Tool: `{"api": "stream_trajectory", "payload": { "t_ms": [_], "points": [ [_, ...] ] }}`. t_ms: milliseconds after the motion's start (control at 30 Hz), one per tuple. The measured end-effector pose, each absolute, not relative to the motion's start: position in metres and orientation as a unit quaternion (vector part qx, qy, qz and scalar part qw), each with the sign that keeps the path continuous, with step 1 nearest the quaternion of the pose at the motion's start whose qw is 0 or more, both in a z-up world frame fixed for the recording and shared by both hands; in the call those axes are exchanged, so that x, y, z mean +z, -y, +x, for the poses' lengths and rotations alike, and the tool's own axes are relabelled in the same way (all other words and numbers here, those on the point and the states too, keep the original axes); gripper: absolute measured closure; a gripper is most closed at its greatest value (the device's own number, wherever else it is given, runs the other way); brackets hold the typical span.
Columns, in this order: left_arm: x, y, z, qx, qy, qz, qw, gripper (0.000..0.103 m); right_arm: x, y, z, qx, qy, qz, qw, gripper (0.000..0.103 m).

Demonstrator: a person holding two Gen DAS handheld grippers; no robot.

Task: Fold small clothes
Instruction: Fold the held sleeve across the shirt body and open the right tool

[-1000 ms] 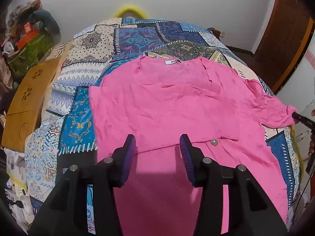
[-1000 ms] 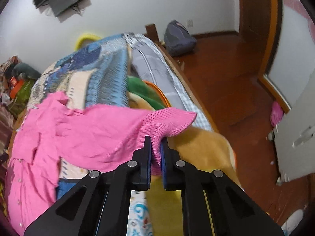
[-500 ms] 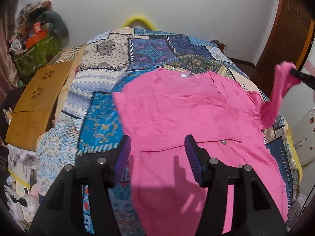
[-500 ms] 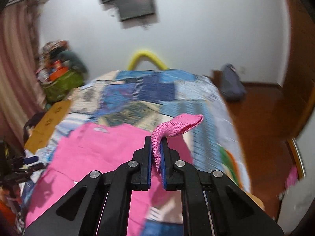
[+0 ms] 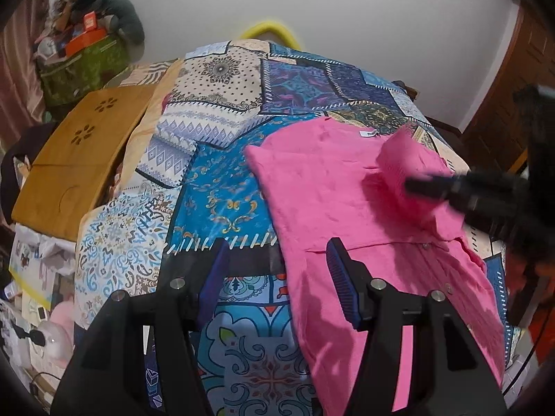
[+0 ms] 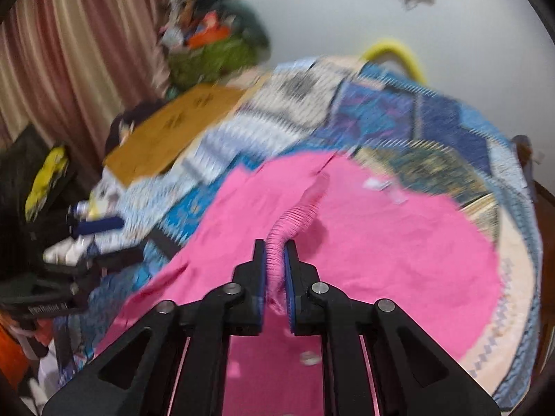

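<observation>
A pink cardigan (image 5: 329, 190) lies flat on the patchwork quilt (image 5: 215, 187), its neck label toward the far wall. My right gripper (image 6: 275, 244) is shut on the ribbed cuff of its sleeve (image 6: 301, 215), and its jaws are starting to open. The sleeve (image 5: 399, 159) is carried over the garment's chest (image 6: 381, 242). In the left wrist view, the right gripper (image 5: 433, 183) comes in from the right. My left gripper (image 5: 277, 246) is open with nothing between its pads, above the cardigan's left edge near the hem. It shows blurred at the left of the right wrist view (image 6: 97, 225).
A wooden board (image 5: 76, 152) lies along the bed's left side. Behind it stands a green bag (image 5: 79, 66) piled with clutter. A yellow hoop (image 5: 270, 31) rises behind the bed's far end, and a wooden door (image 5: 513, 97) is at the right. Curtains (image 6: 69, 52) hang at the left.
The right gripper lifted the sleeve from the bed's right side and swung it over the cardigan's body. The left gripper drifted left toward the garment's edge and its jaws widened.
</observation>
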State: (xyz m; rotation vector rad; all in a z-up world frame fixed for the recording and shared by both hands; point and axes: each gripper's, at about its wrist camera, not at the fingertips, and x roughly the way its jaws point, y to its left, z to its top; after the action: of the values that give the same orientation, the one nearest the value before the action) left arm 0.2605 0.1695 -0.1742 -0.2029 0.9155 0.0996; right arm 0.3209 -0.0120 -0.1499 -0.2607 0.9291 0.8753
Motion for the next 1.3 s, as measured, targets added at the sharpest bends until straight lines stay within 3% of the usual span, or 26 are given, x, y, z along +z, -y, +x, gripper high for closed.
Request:
{"api": "stream_trajectory", "payload": {
  "t_ms": [100, 233, 467, 900, 933, 967, 1000, 1033, 1300],
  "points": [
    [-0.173, -0.168, 0.262, 0.045, -0.442, -0.101, 0.89, 0.046, -0.153, 0.012, 0.308, 0.425, -0.434, -0.128, 0.784, 0.089],
    [-0.171, -0.157, 0.272, 0.036, -0.443, -0.096, 0.891, 0.045, -0.143, 0.034, 0.304, 0.419, -0.423, -0.119, 0.794, 0.067],
    [-0.181, -0.142, 0.302, 0.026, -0.453, -0.081, 0.887, 0.04, -0.135, 0.105, 0.325, 0.336, -0.408, -0.11, 0.842, 0.063],
    [-0.242, -0.21, 0.381, 0.048, -0.514, -0.172, 0.839, 0.042, -0.212, 0.169, 0.406, 0.252, -0.482, -0.035, 0.838, 0.063],
    [-0.244, -0.209, 0.384, 0.045, -0.513, -0.173, 0.84, 0.044, -0.213, 0.167, 0.41, 0.253, -0.476, -0.034, 0.841, 0.064],
    [-0.244, -0.206, 0.39, 0.039, -0.51, -0.166, 0.843, 0.057, -0.213, 0.164, 0.411, 0.254, -0.474, -0.036, 0.843, 0.067],
    [-0.244, -0.203, 0.394, 0.033, -0.509, -0.157, 0.846, 0.081, -0.212, 0.159, 0.414, 0.257, -0.47, -0.038, 0.843, 0.079],
    [-0.243, -0.198, 0.399, 0.024, -0.507, -0.15, 0.848, 0.094, -0.212, 0.155, 0.416, 0.264, -0.467, -0.041, 0.843, 0.091],
    [-0.234, -0.181, 0.444, 0.061, -0.494, -0.057, 0.866, 0.098, -0.208, 0.13, 0.441, 0.244, -0.438, -0.117, 0.857, 0.094]
  ]
}}
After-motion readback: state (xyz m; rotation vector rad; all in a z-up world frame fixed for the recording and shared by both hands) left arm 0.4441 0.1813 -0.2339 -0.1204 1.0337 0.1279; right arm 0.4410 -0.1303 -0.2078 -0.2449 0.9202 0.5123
